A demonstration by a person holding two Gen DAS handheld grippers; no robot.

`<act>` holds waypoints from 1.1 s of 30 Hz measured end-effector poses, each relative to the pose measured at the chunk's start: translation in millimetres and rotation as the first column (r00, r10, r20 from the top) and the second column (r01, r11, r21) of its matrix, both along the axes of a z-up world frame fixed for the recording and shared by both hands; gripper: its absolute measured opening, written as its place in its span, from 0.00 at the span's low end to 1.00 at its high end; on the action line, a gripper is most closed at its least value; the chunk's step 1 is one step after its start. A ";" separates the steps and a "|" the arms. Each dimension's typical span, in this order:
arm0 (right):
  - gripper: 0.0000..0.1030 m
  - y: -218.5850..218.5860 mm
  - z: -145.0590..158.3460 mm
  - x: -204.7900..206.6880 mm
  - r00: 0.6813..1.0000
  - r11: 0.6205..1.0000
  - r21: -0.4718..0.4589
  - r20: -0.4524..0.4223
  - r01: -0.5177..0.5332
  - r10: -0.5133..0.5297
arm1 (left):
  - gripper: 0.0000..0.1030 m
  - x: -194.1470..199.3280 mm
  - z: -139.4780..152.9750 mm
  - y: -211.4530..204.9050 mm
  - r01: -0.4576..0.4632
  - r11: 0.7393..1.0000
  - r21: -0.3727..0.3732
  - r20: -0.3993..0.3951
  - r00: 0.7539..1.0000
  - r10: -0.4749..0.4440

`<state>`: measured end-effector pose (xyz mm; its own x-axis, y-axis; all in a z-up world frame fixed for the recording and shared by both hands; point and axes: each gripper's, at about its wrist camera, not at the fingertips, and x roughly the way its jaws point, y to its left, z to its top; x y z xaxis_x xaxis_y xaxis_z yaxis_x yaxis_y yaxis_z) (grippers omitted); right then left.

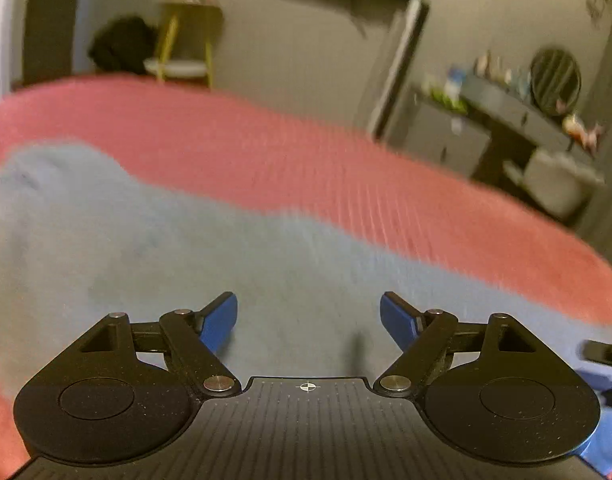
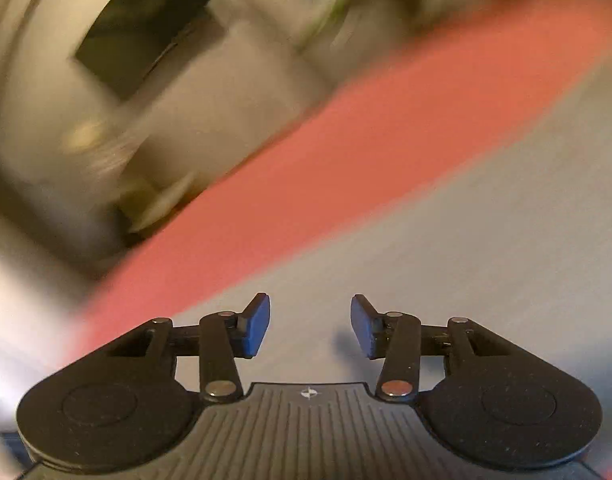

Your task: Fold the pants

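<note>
Left wrist view: left gripper point(image 1: 308, 320) has its jaws spread wide, nothing between the blue pads point(image 1: 219, 326); directly beneath and ahead of them lie the pants point(image 1: 153, 240), pale blue-grey cloth spread on the red ribbed bedspread point(image 1: 326, 168); the cloth's long axis runs from upper left to lower right across the frame, its far edge a diagonal line against the red; whether the pads touch the cloth cannot be told, the frame is smeared; at the right margin a dark part with some blue point(image 1: 604, 354) shows over the cloth, probably the other gripper, so both hands sit close at this end of the garment; behind the bed a dark shelf point(image 1: 518, 116) carries small items, too blurred to name. Right wrist view: right gripper point(image 2: 310, 326) stands partly spread, narrower than the left, pads empty; grey cloth fills the field below and right of the fingers, the red cover a diagonal band beyond; heavy blur. Judgement: both grips look released over the pants, a fold step apparently just laid; next grasp needs an edge, and the far diagonal edge lies forward of the left fingers.
</note>
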<state>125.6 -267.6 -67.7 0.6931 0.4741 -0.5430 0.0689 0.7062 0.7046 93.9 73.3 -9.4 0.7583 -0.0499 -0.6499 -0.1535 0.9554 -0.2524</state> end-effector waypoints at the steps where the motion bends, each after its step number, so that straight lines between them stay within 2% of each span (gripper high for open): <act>1: 0.43 13.0 -20.8 14.0 0.994 0.991 0.120 -0.082 -0.064 0.074 | 0.81 6.3 -11.1 -2.1 -0.002 1.000 0.025 -0.056 0.998 0.003; 2: 0.43 18.7 -35.0 21.3 0.986 0.985 0.160 -0.141 -0.070 0.093 | 0.81 9.5 -20.2 -0.9 -0.013 0.997 0.075 -0.096 0.995 0.020; 3: 0.33 18.5 -46.4 24.3 0.980 0.985 0.164 -0.182 -0.046 0.076 | 0.81 7.7 -21.8 1.2 -0.019 0.994 0.108 -0.086 0.996 0.028; 4: 0.28 9.5 -55.4 24.4 0.979 0.980 0.197 -0.193 -0.022 0.061 | 0.82 5.4 -19.9 5.8 -0.036 0.992 0.121 -0.078 0.996 0.046; 6: 0.20 -20.0 -64.4 21.4 0.974 0.958 0.283 -0.227 0.048 0.018 | 0.83 -1.1 -18.3 23.1 -0.110 0.992 0.064 -0.075 0.991 0.115; 8: 0.19 -56.3 -66.7 8.6 0.967 0.939 0.309 -0.242 0.152 -0.077 | 0.83 -6.2 -20.7 39.5 -0.184 0.983 -0.014 -0.081 0.980 0.182; 12: 0.15 -124.6 -63.1 -25.9 0.928 0.899 0.272 -0.248 0.343 -0.279 | 0.83 -4.5 -22.0 56.5 -0.256 0.963 -0.085 -0.075 0.965 0.250; 16: 0.15 -168.0 -62.8 -63.5 0.856 0.853 0.146 -0.231 0.501 -0.463 | 0.83 -0.6 -19.5 50.3 -0.261 0.964 -0.055 -0.080 0.963 0.257; 17: 0.15 -176.3 -64.7 -75.6 0.823 0.816 0.159 -0.239 0.556 -0.515 | 0.83 2.3 -20.2 49.8 -0.261 0.965 -0.042 -0.079 0.963 0.257; 19: 0.16 -193.3 -76.6 -92.6 0.780 0.735 0.266 -0.267 0.624 -0.565 | 0.83 8.0 -19.5 43.7 -0.253 0.967 -0.009 -0.074 0.965 0.252; 21: 0.17 -196.3 -88.4 -99.6 0.762 0.678 0.348 -0.298 0.647 -0.575 | 0.83 11.8 -13.4 33.9 -0.228 0.973 0.033 -0.044 0.972 0.229; 23: 0.17 -189.7 -89.9 -97.5 0.763 0.683 0.340 -0.298 0.647 -0.574 | 0.83 11.9 -10.7 26.2 -0.177 0.982 0.059 0.002 0.984 0.177; 25: 0.19 -178.4 -80.2 -80.1 0.775 0.718 0.293 -0.279 0.631 -0.568 | 0.83 13.2 -8.0 17.0 -0.131 0.986 0.099 0.034 0.991 0.129; 28: 0.25 -180.7 -66.2 -68.9 0.793 0.763 0.224 -0.244 0.606 -0.558 | 0.83 26.8 -15.6 10.7 -0.129 0.970 0.205 0.009 0.991 0.130; 30: 0.30 -176.8 -61.7 -63.8 0.803 0.784 0.188 -0.224 0.592 -0.552 | 0.85 35.3 -20.7 11.9 -0.138 0.959 0.249 -0.006 0.990 0.144; 33: 0.34 -183.3 -58.1 -67.0 0.809 0.793 0.174 -0.210 0.584 -0.549 | 0.85 40.4 -18.8 12.8 -0.150 0.937 0.315 0.038 0.989 0.146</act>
<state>58.6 -450.9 -125.8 0.7984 0.1383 -0.5860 0.5185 0.3368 0.7860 134.3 86.1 -28.1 0.7504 0.2699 -0.6034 -0.2979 0.9530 0.0557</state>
